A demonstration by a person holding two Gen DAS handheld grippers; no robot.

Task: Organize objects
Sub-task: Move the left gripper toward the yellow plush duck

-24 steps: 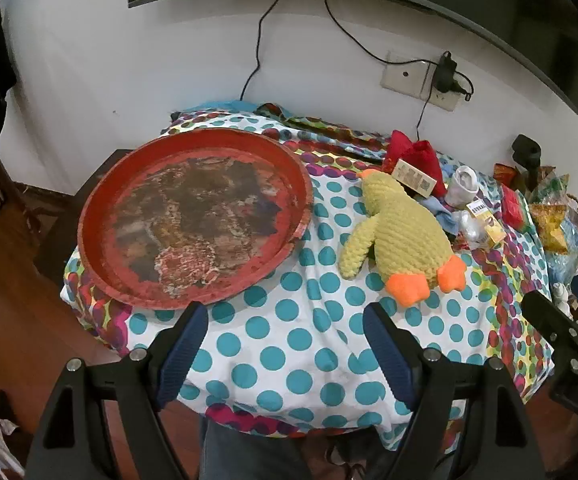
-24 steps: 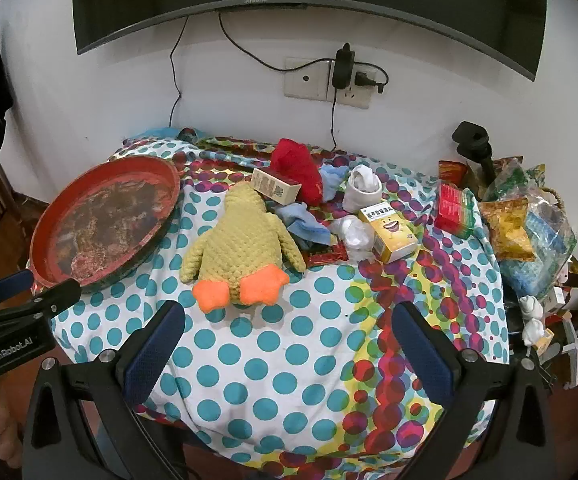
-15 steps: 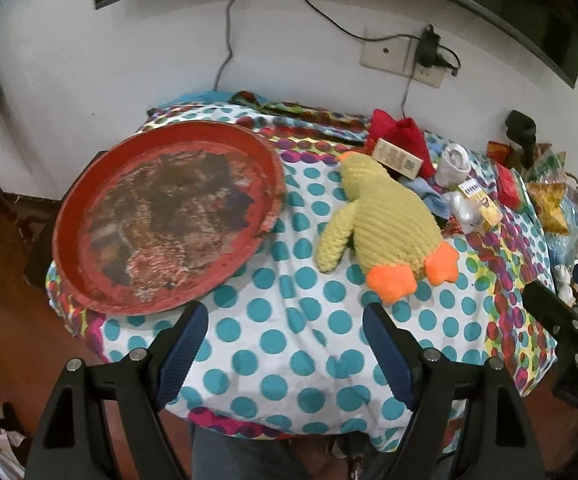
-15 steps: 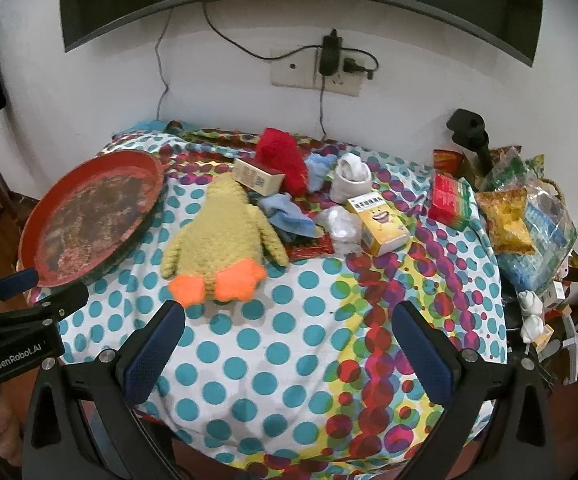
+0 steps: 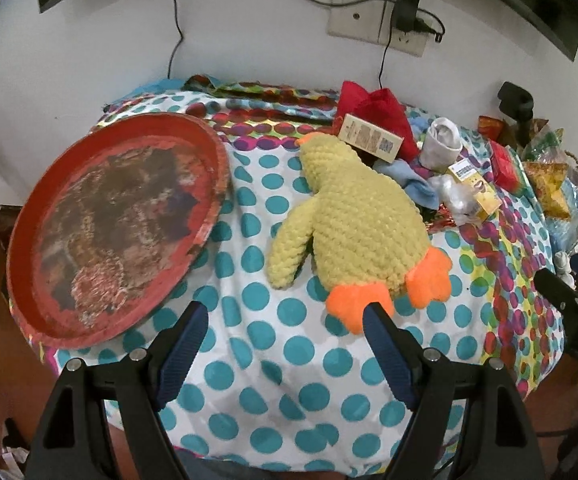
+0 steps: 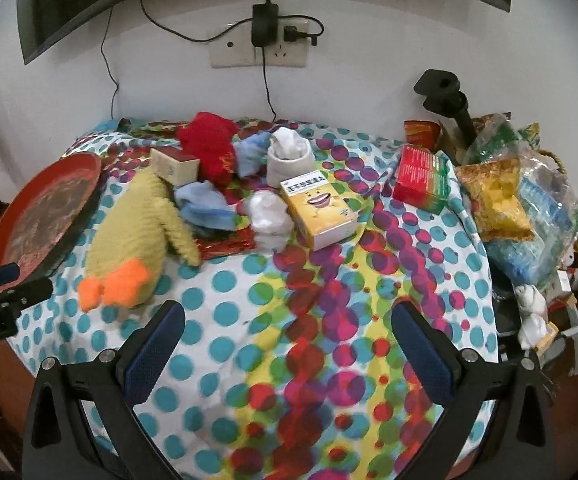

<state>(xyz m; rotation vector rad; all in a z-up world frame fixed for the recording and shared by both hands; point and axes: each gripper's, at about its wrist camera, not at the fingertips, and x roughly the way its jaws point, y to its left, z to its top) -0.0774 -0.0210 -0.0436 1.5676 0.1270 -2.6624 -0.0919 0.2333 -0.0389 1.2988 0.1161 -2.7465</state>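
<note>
One duck (image 5: 363,216), one tray (image 5: 109,224), two boxes (image 6: 321,210).

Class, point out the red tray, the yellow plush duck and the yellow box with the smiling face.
Red tray (image 5: 209,152): left wrist view, on its far rim.
Plush duck (image 5: 361,216): left wrist view, middle of its back.
Yellow box (image 6: 319,204): right wrist view, on its printed top.

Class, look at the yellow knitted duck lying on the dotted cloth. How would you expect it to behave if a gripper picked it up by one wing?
The duck looks knitted and stuffed, so it is probably light and squashy. Held by its thin wing, the body would likely sag and swing. Lying flat, it seems unlikely to roll.
</note>
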